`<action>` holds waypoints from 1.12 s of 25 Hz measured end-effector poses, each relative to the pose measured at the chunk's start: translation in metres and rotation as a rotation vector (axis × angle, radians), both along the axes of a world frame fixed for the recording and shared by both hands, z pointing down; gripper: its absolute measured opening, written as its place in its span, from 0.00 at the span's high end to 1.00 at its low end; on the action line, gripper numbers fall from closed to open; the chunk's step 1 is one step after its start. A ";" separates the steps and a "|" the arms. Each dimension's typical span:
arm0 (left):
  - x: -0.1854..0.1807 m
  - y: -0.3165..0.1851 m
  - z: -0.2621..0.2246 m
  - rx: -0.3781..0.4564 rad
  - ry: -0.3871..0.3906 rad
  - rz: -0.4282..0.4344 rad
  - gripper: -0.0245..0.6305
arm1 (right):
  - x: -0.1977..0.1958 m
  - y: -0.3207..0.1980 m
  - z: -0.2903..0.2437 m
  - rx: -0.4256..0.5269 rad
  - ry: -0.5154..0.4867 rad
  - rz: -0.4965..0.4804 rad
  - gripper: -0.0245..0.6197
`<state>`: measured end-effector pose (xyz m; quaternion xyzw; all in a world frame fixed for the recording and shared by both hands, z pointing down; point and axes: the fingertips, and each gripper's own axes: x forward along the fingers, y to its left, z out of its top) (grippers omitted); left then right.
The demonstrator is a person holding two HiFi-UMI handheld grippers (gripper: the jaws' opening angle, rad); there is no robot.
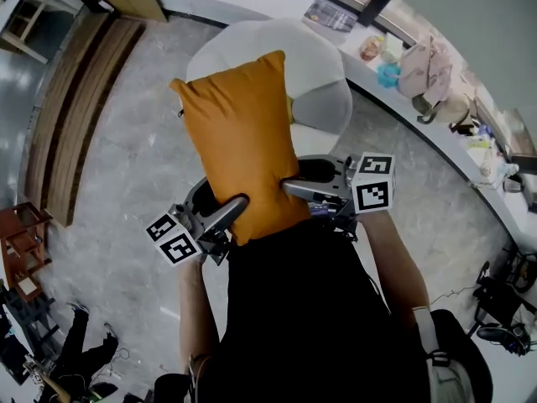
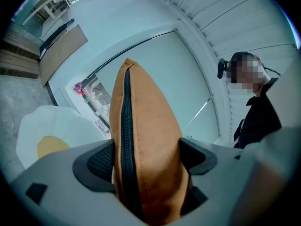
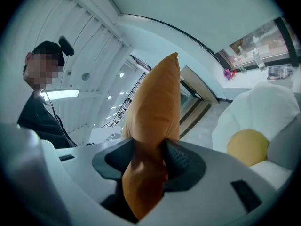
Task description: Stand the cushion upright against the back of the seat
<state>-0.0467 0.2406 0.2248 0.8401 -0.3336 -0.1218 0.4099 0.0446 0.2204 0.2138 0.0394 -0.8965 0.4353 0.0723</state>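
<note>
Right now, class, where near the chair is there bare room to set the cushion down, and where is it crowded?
Bare: the grey seat, right of the held cushion; the marble floor between chair and wooden steps. Crowded: the counter, strewn with bags.

There is one orange cushion [image 1: 243, 141], one white seat [image 1: 323, 65] with one yellow round pad [image 3: 248, 147], and two grippers: the left gripper [image 1: 237, 206] and the right gripper [image 1: 285, 185].

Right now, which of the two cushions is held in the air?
The orange cushion, clamped at one end by the left gripper and the right gripper. The yellow cushion rests on the white seat.
</note>
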 end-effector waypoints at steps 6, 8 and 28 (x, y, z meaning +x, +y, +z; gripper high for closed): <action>-0.037 -0.040 0.014 -0.061 -0.040 0.090 0.32 | -0.041 -0.038 0.006 0.047 0.074 0.002 0.64; -0.054 -0.050 0.018 -0.070 -0.039 0.102 0.32 | -0.059 -0.047 0.006 0.069 0.086 0.008 0.65; -0.106 -0.090 0.082 -0.072 -0.163 0.143 0.38 | -0.110 -0.087 0.077 0.088 0.276 -0.125 0.67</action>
